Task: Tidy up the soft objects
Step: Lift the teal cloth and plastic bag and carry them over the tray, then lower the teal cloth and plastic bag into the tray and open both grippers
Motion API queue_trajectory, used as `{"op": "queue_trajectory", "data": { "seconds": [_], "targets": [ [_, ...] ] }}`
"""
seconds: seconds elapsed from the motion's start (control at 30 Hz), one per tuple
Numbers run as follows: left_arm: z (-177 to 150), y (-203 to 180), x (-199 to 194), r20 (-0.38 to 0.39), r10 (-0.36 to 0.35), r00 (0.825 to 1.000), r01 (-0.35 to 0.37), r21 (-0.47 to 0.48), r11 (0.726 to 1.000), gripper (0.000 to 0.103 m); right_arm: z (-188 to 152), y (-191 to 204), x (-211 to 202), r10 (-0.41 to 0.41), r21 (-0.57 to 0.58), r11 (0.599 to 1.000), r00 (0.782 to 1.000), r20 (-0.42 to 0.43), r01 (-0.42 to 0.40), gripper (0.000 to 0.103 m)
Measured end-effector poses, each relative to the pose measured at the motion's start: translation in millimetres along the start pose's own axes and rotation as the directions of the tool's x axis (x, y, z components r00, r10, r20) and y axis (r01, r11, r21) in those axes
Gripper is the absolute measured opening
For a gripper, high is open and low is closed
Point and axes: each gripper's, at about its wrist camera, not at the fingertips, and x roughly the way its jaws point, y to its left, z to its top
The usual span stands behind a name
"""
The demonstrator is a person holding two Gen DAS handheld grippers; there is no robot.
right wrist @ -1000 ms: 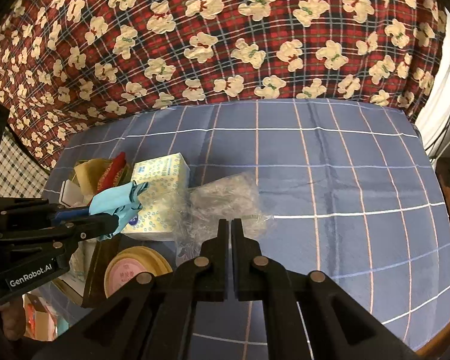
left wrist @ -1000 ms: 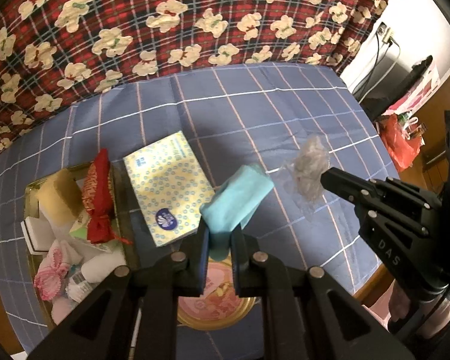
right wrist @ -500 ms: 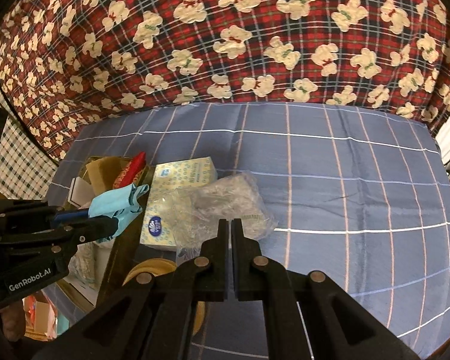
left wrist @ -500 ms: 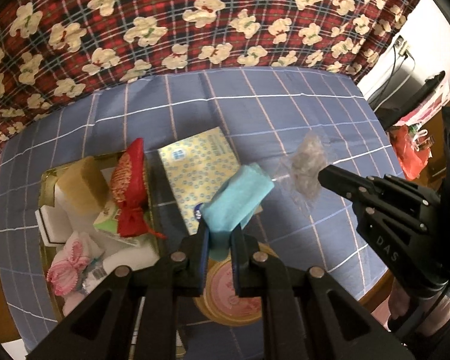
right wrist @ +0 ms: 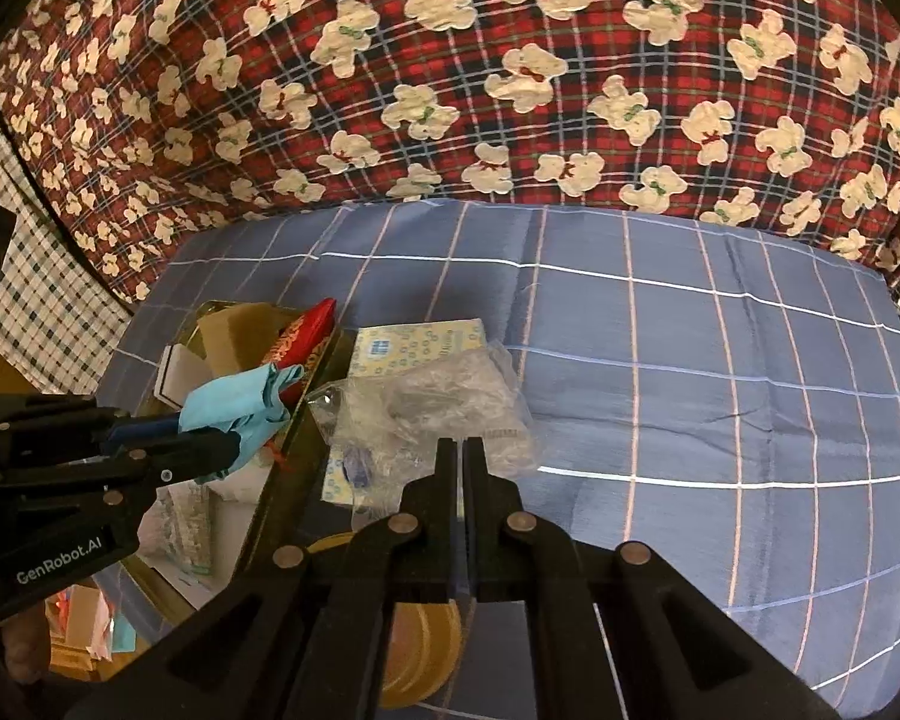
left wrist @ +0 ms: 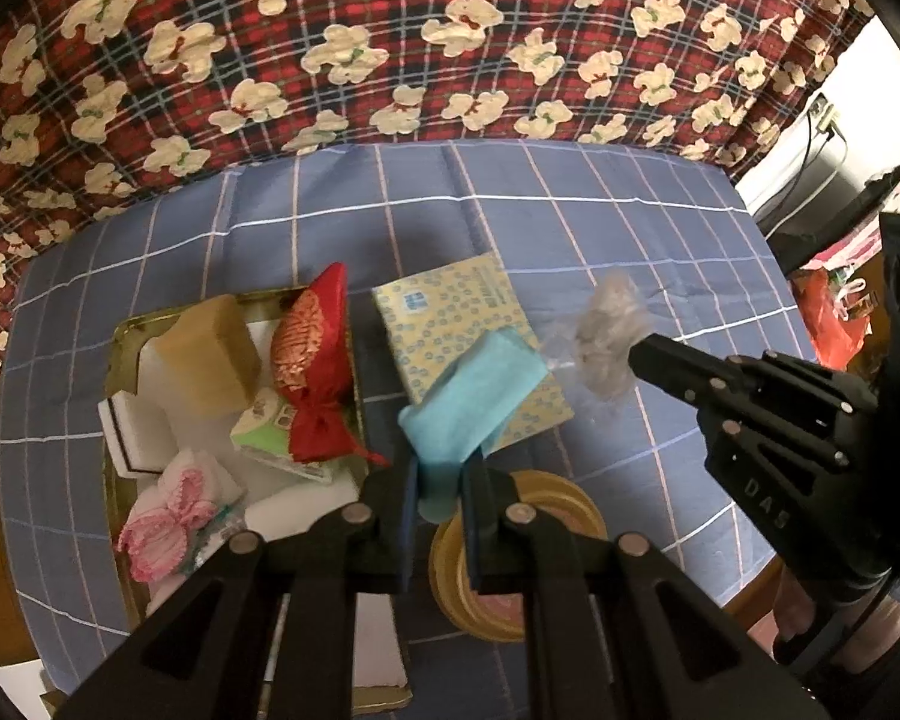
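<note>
Clamped in left claw (left wrist: 439, 495), teal cloth (left wrist: 471, 399) points up-right.

Warm, dimmish indoor light – strong fisheye bending and black corners, slight motion blur, a blown-out bright patch at right.

Left wrist view looks steeply down along the left gripper (left wrist: 438, 480), close over the tray (left wrist: 123, 336) at the table's near left. Right wrist view looks down less steeply along the right gripper (right wrist: 463, 462), from further right. Both face the far plaid cloth (right wrist: 450, 60). Shared: tray (right wrist: 210, 309), tissue pack (left wrist: 450, 312) (right wrist: 414, 342), blue tablecloth (left wrist: 570, 228) (right wrist: 690, 360), and each other's gripper.
</note>
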Motion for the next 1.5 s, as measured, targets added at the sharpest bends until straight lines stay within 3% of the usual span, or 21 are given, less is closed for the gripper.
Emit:
{"op": "queue_trajectory", "data": {
  "seconds": [1.5],
  "targets": [
    [-39,82,-20,0.012,0.062,0.998,-0.058,-0.198,0.979,0.010,12,89,28,0.084,-0.174,0.980,0.995,-0.049,-0.092,0.002]
  ]
}}
